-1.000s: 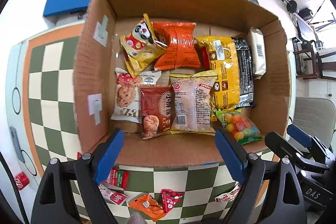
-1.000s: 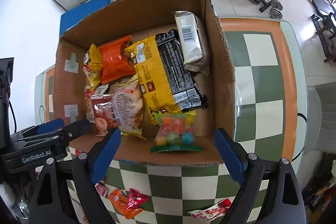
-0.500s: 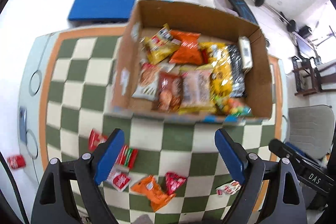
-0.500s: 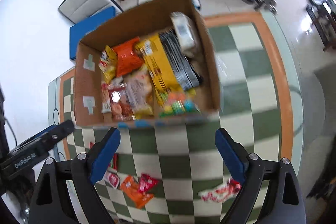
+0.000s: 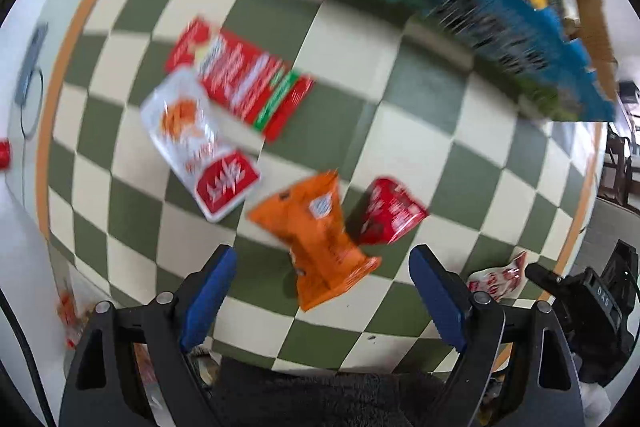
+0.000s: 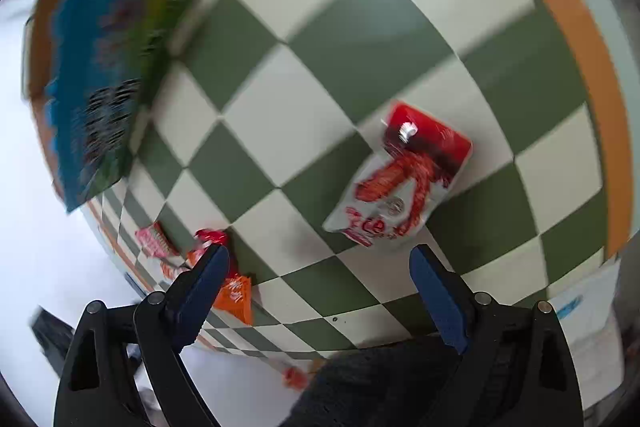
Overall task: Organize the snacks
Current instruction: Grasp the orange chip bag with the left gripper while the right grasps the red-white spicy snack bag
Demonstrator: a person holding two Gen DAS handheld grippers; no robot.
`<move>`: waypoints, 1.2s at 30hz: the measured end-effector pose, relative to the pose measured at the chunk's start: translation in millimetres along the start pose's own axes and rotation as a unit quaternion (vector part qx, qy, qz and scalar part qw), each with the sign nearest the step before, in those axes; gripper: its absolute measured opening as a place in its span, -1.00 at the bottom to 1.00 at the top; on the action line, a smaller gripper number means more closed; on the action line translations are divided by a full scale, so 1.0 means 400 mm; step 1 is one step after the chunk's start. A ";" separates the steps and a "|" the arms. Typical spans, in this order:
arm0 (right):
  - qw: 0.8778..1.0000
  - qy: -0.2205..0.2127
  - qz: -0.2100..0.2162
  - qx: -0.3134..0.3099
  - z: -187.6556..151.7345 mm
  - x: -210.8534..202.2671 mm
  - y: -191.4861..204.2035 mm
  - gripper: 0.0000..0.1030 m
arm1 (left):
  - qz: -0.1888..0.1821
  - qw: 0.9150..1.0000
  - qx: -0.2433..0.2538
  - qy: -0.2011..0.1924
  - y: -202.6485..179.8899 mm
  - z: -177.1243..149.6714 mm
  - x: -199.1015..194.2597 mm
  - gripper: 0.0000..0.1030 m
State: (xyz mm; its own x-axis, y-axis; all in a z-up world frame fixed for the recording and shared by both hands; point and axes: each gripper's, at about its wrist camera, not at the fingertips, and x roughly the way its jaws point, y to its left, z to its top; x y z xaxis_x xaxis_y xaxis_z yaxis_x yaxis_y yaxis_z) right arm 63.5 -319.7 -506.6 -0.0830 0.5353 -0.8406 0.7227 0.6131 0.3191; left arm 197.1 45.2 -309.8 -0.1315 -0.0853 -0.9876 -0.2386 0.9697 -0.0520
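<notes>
Loose snack packets lie on the green-and-cream checkered table. In the left wrist view an orange packet (image 5: 320,239) sits just ahead of my open left gripper (image 5: 324,291), with a small red packet (image 5: 390,213) to its right, a white-and-red pouch (image 5: 200,143) and a red-and-green packet (image 5: 244,83) farther left. The cardboard box (image 5: 520,27) of snacks, with a blue printed side, is blurred at the top right. In the right wrist view a red-and-white packet (image 6: 404,179) lies just ahead of my open right gripper (image 6: 320,287); nothing is between its fingers.
The table's orange border (image 6: 580,39) runs along the right. A red-and-white packet (image 5: 500,279) lies beside the other gripper's body (image 5: 592,311). A small red item (image 5: 3,155) lies on the floor at far left. More packets (image 6: 236,291) show near the table's near edge. A dark sleeve (image 6: 380,383) sits below.
Both grippers have pulled back from over the box and dropped toward the table's near side. The box has slid to the frame edges and the loose packets now fill the views.
</notes>
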 end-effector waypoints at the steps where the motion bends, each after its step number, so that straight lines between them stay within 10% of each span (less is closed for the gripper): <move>1: 1.000 -0.001 -0.004 0.012 0.002 0.014 -0.013 0.82 | 0.003 1.000 -0.003 0.006 0.006 -0.005 0.018 0.71; 8: 0.998 -0.007 -0.042 0.053 0.023 0.102 -0.031 0.79 | -0.008 0.998 -0.039 0.044 0.061 -0.009 0.094 0.71; 12: 0.993 -0.034 -0.105 0.036 0.024 0.118 -0.013 0.37 | -0.027 0.995 -0.070 0.063 0.086 0.001 0.132 0.71; 20: 0.974 -0.056 -0.184 -0.120 -0.034 0.154 0.090 0.21 | -0.027 0.992 -0.084 0.091 0.080 0.029 0.210 0.71; 24: 0.965 -0.041 -0.193 -0.173 -0.060 0.175 0.120 0.18 | -0.005 0.995 -0.060 0.079 0.065 0.027 0.227 0.12; 36: 0.942 -0.033 -0.201 -0.267 -0.130 0.208 0.190 0.14 | 0.074 0.994 0.079 0.018 -0.083 -0.047 0.197 -0.06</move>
State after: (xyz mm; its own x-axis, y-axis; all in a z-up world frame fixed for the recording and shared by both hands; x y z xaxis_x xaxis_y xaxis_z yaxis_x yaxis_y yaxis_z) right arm 75.8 -198.4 -529.8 -0.2205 0.1713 -0.9602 0.1932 0.9726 0.1292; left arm 176.8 1.9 -383.1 -0.1887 0.0552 -0.9805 -0.0604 0.9959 0.0677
